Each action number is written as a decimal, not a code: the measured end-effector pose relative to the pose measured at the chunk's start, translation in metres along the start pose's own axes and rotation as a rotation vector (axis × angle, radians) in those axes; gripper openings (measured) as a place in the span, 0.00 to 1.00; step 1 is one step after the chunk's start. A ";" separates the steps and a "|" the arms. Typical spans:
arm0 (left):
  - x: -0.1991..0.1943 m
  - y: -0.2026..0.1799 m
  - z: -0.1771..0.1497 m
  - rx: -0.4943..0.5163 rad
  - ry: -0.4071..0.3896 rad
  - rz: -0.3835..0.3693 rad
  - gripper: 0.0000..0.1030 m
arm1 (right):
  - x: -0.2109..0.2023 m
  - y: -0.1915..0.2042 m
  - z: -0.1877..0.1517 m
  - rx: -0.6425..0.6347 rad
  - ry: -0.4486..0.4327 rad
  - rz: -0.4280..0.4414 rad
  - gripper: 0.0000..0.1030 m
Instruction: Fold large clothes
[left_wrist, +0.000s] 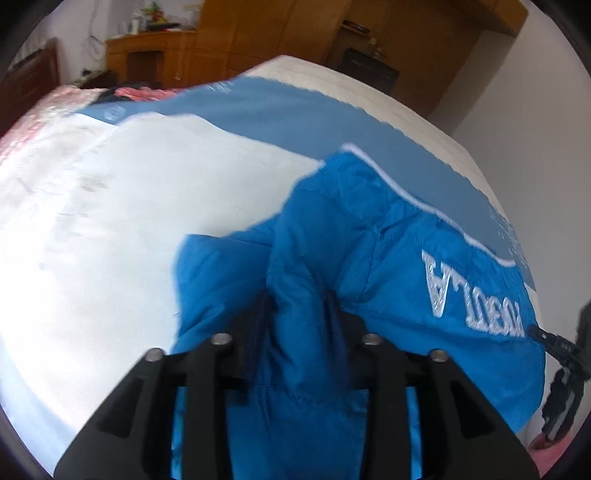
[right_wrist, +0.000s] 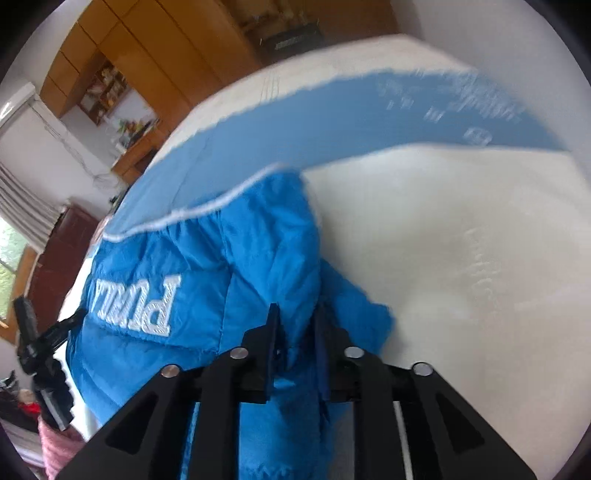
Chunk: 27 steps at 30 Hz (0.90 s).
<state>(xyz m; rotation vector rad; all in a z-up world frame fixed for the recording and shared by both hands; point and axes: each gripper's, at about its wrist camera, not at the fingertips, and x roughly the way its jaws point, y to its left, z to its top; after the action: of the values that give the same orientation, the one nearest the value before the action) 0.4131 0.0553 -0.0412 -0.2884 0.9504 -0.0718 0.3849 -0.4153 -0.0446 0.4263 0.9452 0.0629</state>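
Blue padded jacket bunched over white sheet on bed, white piping along top edge, white embroidered lettering on chest. Left gripper clamps fold of jacket between both fingers. Right gripper likewise pinches jacket fabric, jaws nearly together. Paler blue band crosses sheet beyond jacket. Wooden wardrobe stands behind bed. Pink bedding lies at far left end.
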 end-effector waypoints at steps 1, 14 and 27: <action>-0.016 -0.002 -0.001 0.000 -0.043 0.001 0.44 | -0.010 0.000 -0.001 -0.007 -0.033 -0.018 0.20; -0.027 -0.129 -0.054 0.260 -0.122 -0.051 0.43 | -0.019 0.116 -0.064 -0.207 -0.184 -0.011 0.18; 0.032 -0.117 -0.083 0.298 -0.061 -0.001 0.40 | 0.028 0.101 -0.087 -0.206 -0.095 -0.048 0.12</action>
<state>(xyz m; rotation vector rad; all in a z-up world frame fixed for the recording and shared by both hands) 0.3721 -0.0801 -0.0801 -0.0161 0.8658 -0.2026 0.3455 -0.2880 -0.0720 0.2139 0.8455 0.0945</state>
